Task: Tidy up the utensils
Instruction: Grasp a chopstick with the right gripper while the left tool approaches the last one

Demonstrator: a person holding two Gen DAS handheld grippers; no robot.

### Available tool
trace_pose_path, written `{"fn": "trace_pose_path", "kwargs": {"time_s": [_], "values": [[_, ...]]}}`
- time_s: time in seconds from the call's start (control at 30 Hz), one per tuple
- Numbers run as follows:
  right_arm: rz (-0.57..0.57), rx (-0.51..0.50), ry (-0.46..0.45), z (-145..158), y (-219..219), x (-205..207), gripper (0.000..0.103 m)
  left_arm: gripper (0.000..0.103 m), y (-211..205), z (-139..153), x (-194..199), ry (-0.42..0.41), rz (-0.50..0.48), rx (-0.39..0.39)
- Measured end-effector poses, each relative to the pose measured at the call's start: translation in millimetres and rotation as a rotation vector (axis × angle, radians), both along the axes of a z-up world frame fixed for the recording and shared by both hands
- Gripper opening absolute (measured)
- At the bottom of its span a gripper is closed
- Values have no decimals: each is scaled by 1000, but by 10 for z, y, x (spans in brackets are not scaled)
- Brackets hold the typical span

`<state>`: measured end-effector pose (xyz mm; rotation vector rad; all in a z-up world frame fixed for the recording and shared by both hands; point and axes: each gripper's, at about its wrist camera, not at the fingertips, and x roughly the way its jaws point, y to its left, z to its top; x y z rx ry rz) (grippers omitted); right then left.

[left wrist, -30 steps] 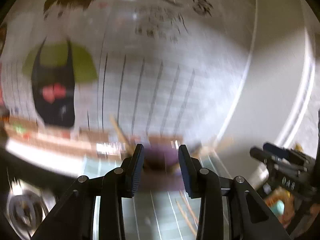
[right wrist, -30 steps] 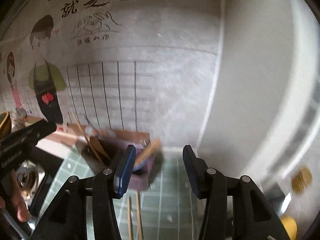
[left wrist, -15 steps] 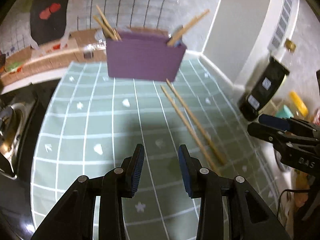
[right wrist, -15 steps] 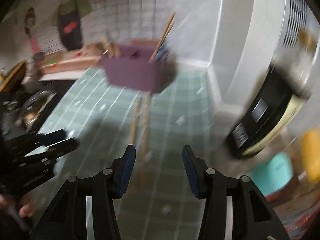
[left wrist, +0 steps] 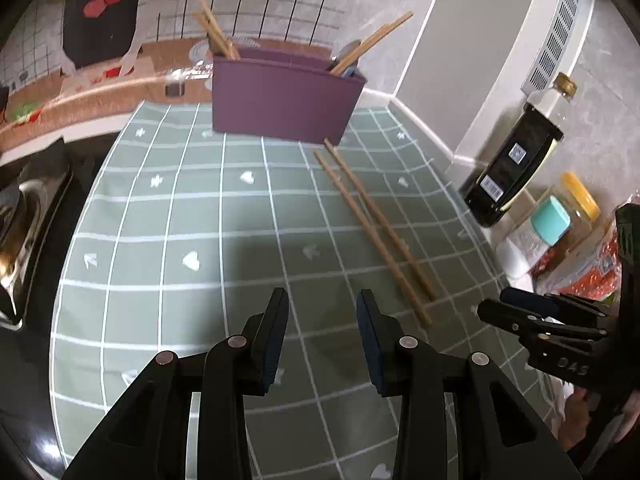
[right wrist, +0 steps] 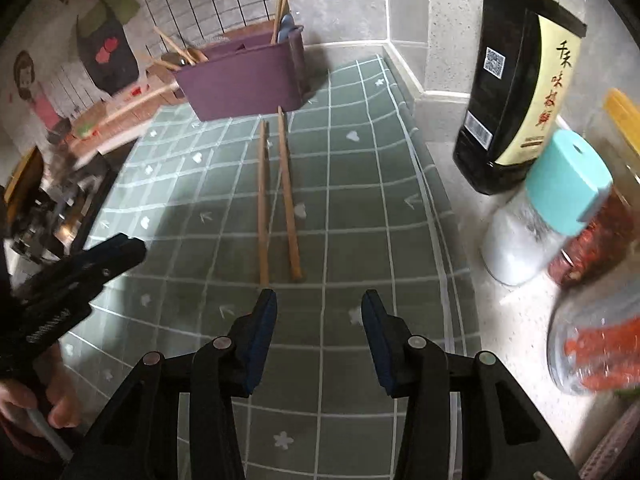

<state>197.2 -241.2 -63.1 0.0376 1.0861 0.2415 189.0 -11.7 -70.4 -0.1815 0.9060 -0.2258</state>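
Two wooden chopsticks (left wrist: pixel 372 224) (right wrist: pixel 276 196) lie side by side on the green checked mat (left wrist: pixel 168 240) (right wrist: pixel 360 208). Behind them stands a purple utensil holder (left wrist: pixel 280 100) (right wrist: pixel 244 80) with more chopsticks and a spoon sticking out. My left gripper (left wrist: pixel 322 336) hangs over the mat, left of the chopsticks, jaws apart with nothing between them. My right gripper (right wrist: pixel 318 328) hovers just short of the chopsticks' near ends; its jaws are closing and hold nothing. Each gripper also shows from the side in the other view: the right gripper (left wrist: pixel 532 316), the left gripper (right wrist: pixel 88 256).
A dark sauce bottle (left wrist: pixel 512 168) (right wrist: pixel 516 92), a shaker with a teal cap (right wrist: pixel 544 208) and jars of red stuff (right wrist: pixel 600 336) crowd the counter right of the mat. A stove (left wrist: pixel 24 216) lies at the left. A person's hand (right wrist: pixel 36 404) holds the left gripper.
Both grippers have tipped down from the wall toward the mat and sunk closer to it. The right gripper's jaws have narrowed a little and now sit near the chopsticks' ends.
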Motion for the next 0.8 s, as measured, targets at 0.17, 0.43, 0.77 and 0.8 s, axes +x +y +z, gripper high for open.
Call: {"fn": "trace_pose_path", "kwargs": {"time_s": [0.17, 0.43, 0.77, 0.8], "values": [[55, -42, -14, -129, 85, 23, 23, 37, -15, -116, -75, 38, 54, -22], [149, -15, -67, -303, 182, 274, 23, 37, -88, -134, -271, -33, 163, 10], [219, -85, -110, -407, 318, 289, 20, 37, -273, -146, -275, -20, 183, 40], [220, -97, -118, -408, 322, 270, 12, 37, -283, -142, -268, -21, 186, 42]]}}
